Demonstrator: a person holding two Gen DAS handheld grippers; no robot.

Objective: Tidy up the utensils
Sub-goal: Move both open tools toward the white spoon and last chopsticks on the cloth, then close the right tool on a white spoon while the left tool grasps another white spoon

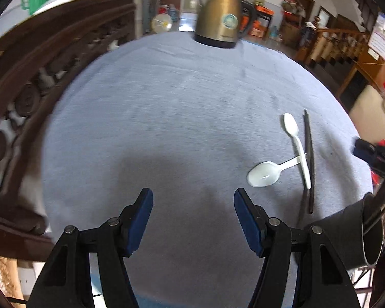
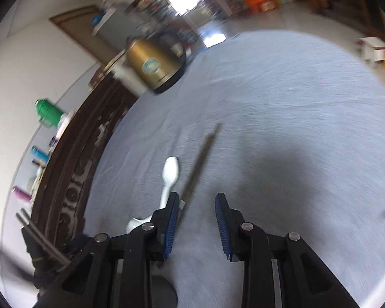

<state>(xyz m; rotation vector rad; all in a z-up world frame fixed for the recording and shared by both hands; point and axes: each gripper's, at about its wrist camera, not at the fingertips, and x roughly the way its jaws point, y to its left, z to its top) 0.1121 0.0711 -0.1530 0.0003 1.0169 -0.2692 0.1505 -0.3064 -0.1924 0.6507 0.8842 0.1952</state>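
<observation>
Left wrist: second spoon [image 1: 264,174] fully visible

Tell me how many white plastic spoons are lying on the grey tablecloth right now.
2. One white plastic spoon lies along the dark chopsticks, bowl toward the kettle. The other lies crosswise, its handle crossing the first. None looks hidden.

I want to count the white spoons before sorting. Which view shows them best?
The left wrist view: both white spoons lie sharp, crossed beside the dark chopsticks. The right wrist view is motion-blurred, and the right gripper partly hides them.
</observation>
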